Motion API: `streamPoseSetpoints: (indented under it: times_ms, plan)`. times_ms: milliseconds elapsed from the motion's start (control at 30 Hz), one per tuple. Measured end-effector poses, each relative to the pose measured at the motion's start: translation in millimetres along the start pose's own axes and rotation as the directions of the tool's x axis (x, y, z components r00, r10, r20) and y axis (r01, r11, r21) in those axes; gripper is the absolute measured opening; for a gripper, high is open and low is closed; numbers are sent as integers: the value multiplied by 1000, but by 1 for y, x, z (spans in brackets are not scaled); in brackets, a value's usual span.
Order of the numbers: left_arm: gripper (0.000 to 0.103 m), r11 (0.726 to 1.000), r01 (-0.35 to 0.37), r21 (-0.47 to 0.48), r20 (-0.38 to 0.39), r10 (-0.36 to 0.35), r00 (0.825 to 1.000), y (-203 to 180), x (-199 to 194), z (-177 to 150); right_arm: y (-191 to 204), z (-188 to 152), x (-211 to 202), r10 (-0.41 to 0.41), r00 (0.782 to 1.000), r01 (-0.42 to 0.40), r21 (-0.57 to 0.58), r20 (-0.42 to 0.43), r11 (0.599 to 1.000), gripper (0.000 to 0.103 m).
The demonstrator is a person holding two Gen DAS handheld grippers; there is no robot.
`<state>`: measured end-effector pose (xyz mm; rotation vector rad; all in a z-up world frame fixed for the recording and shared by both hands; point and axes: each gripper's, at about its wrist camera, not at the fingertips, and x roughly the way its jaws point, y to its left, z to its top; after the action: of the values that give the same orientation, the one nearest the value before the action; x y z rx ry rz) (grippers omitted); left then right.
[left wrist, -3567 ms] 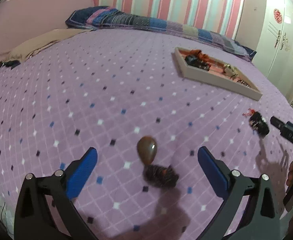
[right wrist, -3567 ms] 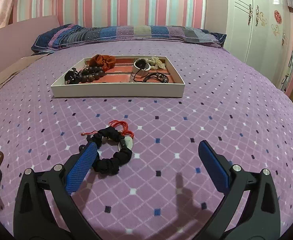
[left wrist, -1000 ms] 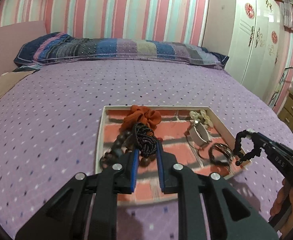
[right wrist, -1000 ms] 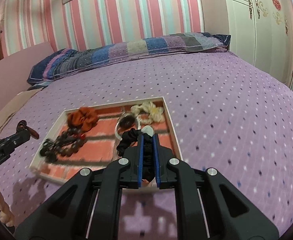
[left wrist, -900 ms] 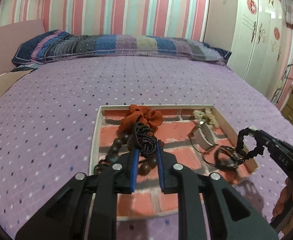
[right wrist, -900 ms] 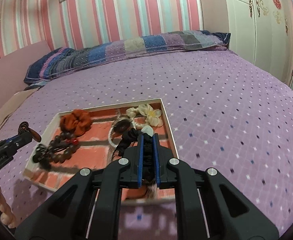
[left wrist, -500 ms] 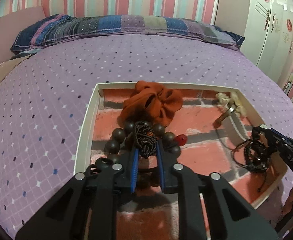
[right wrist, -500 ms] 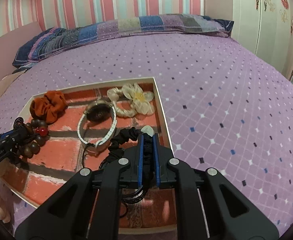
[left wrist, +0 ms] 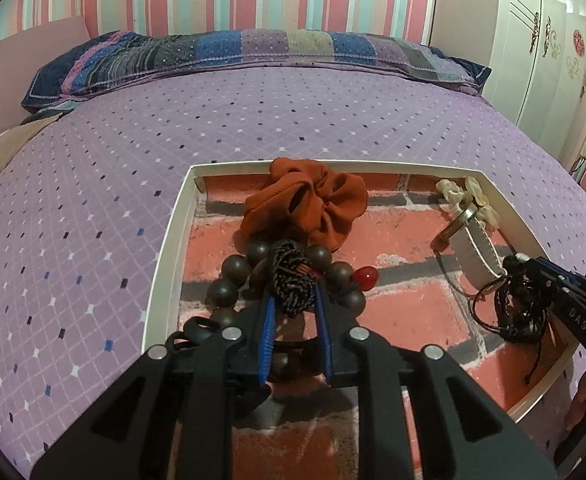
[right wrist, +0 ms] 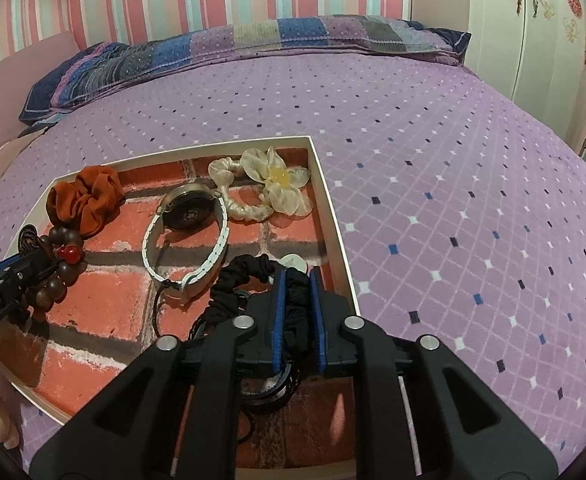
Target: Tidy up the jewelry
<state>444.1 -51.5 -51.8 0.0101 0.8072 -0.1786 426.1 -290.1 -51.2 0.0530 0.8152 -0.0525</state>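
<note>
**Both tongs easing off over the tray**

Left tongs (left wrist: 293, 312), lowered into the tray (left wrist: 165, 248), have just begun opening around the braided cord (left wrist: 292, 280) above the wooden beads (left wrist: 229, 268). Right tongs (right wrist: 297, 312), likewise lowered, are loosening on the black bracelet (right wrist: 249, 270) beside the watch (right wrist: 189, 212). Release looks imminent; both pieces are delivered.

The right hand-held gripper (right wrist: 296, 276), jaws just easing apart, brackets a black scrunchie (right wrist: 249, 270) over the tray (right wrist: 335, 236) on the bed (right wrist: 453, 160).
</note>
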Motion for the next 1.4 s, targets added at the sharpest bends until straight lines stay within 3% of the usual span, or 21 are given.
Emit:
streamPoseSetpoints:
  times_ms: [67, 133, 200, 267, 400, 567, 700, 767, 1033, 1400]
  plan:
    - [29, 1000, 0, 0, 4, 0, 1000, -1, -2, 0, -1, 0, 0, 3, 1000, -3, 2, -1, 1000, 20]
    - [44, 1000, -2, 5, 15, 2, 1000, -3, -5, 1, -1, -1, -2, 6, 1000, -6, 0, 4, 1000, 22]
    - [56, 1000, -17, 6, 33, 17, 999, -4, -11, 2, 1, -1, -6, 7, 1000, -7, -11, 16, 1000, 31]
    - [57, 1000, -15, 6, 39, 15, 999, -5, -16, 5, 3, -1, -14, 4, 999, -4, -18, 41, 1000, 48]
    - [57, 1000, -8, 0, 41, 8, 999, -5, -28, 7, 3, -3, -27, 22, 998, -22, -7, 60, 1000, 54]
    - [74, 1000, 6, -19, 67, -5, 998, -7, -55, 3, 0, -12, -51, 36, 995, -37, 11, 91, 999, 69]
    - [87, 1000, -5, -22, 95, 7, 995, -8, -86, -7, 4, -24, -81, 27, 991, -26, -7, 133, 1000, 93]
    - [90, 1000, -12, -23, 104, 15, 994, -7, -102, -14, 4, -32, -100, 19, 988, -18, -9, 152, 1000, 99]
    - [94, 995, -67, -72, 126, 76, 989, 11, -159, -62, 9, -68, -155, 11, 987, -11, -5, 163, 1000, 99]
    - [94, 985, -115, -131, 126, 131, 983, 23, -220, -123, 53, -115, -208, 40, 985, -23, -99, 170, 995, 99]
